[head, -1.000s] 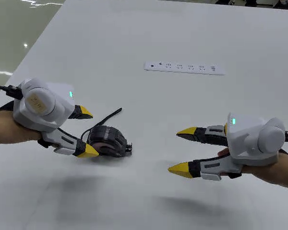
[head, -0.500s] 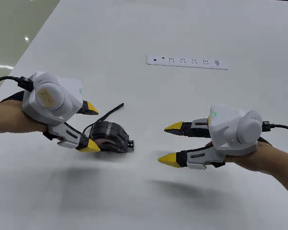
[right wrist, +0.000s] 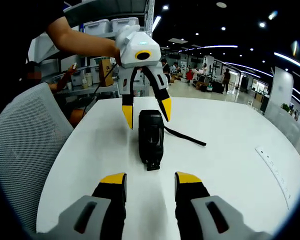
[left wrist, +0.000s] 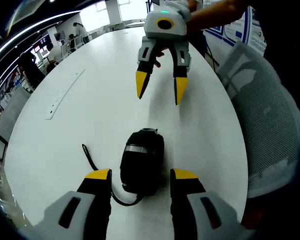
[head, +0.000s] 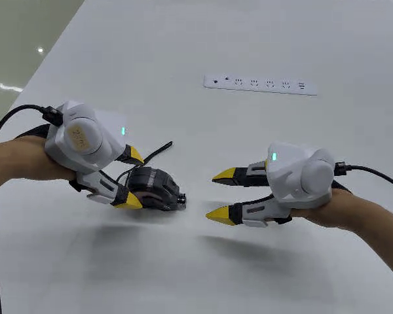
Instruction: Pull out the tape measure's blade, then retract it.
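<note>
Currently the tape measure (head: 154, 188) lies on the table (head: 249, 39) between the parted jaws of the left gripper (head: 134, 178), unclamped. The right gripper (head: 219, 195), jaws also apart, faces its hook (head: 179, 197). Pulling before clamping would likely drag the tape measure.

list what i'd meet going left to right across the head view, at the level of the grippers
white yellow-tipped left gripper → black tape measure with a black strap, lying between that gripper's open jaws → white yellow-tipped right gripper, open and empty
</note>
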`<action>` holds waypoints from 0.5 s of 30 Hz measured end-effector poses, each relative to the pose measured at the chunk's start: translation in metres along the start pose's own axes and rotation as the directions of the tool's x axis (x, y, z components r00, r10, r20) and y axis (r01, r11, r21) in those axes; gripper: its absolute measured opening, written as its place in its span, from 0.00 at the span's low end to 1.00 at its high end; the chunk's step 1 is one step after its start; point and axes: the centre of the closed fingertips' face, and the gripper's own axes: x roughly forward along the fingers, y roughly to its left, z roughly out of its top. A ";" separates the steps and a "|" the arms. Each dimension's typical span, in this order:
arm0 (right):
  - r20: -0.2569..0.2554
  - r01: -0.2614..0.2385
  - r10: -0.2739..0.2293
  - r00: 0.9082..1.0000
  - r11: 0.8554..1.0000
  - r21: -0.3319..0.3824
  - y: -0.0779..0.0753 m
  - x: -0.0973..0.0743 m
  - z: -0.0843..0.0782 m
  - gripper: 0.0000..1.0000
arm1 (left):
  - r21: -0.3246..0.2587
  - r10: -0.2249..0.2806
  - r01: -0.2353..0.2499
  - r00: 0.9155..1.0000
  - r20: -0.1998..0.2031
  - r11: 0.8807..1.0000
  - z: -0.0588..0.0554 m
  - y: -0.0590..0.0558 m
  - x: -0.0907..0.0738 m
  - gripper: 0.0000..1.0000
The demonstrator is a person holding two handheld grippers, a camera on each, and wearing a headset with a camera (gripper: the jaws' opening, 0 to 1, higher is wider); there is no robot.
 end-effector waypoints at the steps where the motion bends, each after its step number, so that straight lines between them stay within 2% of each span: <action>1: -0.002 -0.006 0.006 1.000 1.000 0.004 0.001 0.001 0.000 0.38 | 0.003 -0.003 0.003 1.000 -0.002 1.000 0.001 0.000 0.001 0.42; 9: 0.002 -0.013 0.013 1.000 1.000 0.000 -0.001 0.018 -0.001 0.34 | 0.023 -0.021 0.021 0.999 -0.035 0.999 -0.003 0.001 0.005 0.33; 15: -0.016 -0.033 0.033 0.999 0.999 -0.021 -0.003 0.032 -0.006 0.31 | 0.031 -0.050 0.052 0.997 -0.064 0.998 -0.008 -0.001 0.009 0.28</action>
